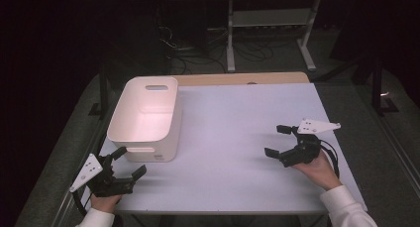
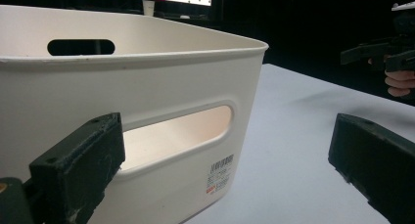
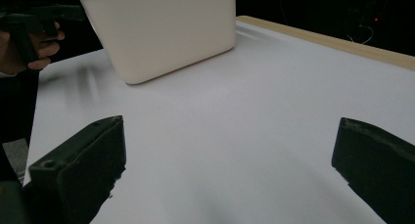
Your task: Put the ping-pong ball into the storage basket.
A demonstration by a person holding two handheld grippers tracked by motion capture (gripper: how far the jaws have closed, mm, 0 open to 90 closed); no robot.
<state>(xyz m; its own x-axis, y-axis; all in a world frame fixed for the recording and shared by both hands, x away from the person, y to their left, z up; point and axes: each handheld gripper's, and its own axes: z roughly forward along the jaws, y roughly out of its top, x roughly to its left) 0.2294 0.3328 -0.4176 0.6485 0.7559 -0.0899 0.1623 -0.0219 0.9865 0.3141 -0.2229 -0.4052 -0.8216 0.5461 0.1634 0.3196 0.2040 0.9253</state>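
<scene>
— From above, what do you make of it?

— A white rectangular plastic bin (image 1: 148,115) with slot handles sits on the left of the pale grey table (image 1: 237,138), toward the far side, and it looks empty inside. The left gripper (image 1: 130,164) hovers at the near left corner of the table, just beside the bin's near wall, jaws spread wide with nothing between them. The right gripper (image 1: 278,141) is well apart from it, over the right part of the table, also wide open and holding nothing.

— And the left gripper view?

— Here the bin (image 2: 161,82) is very close. The two black jaws stand far apart, the left one in front of the near wall by the handle slot (image 2: 181,131), though I can't tell if it touches. A small barcode label (image 2: 219,174) sits low on that wall. The right gripper (image 2: 377,50) is far off at the right edge.

— The right gripper view?

— Open jaws over bare table (image 3: 244,126), and the bin (image 3: 161,33) at the far left, with the left gripper (image 3: 34,16) beside it.

— So how far along?

— Barely begun, I'd judge. The bin is ungrasped and resting flat. The left gripper seems lined up for the near wall or handle; closing on it and moving the bin are all to come.
</scene>
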